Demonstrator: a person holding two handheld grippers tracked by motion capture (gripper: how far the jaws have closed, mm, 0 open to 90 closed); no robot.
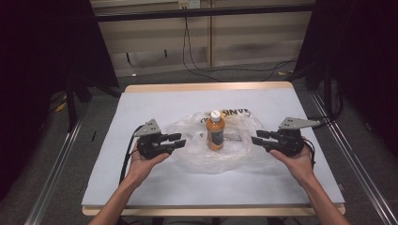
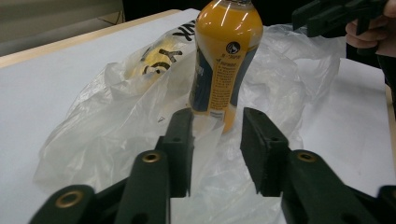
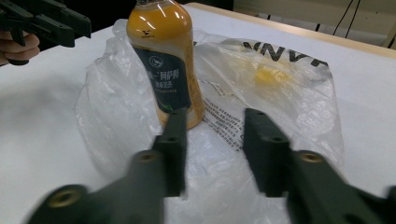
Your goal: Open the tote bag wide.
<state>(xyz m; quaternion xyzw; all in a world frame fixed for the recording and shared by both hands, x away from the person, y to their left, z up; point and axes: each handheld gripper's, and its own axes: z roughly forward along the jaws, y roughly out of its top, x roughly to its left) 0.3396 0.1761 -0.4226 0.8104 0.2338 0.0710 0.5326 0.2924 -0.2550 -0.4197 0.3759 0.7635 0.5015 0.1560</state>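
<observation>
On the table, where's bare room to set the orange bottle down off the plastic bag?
Bare white table runs along the near edge, below the plastic bag, and in strips left of the left gripper and right of the right gripper. The middle is crowded: the bottle stands on the bag, between both open grippers.

Glossy plastic bottle, crinkled translucent plastic bag — thin film, matt white sheet, wooden table edge

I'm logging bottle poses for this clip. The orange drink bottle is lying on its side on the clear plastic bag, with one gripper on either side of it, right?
Not quite: the orange drink bottle stands upright on the clear plastic bag, as the high view shows. The left gripper and right gripper do flank it.
</observation>
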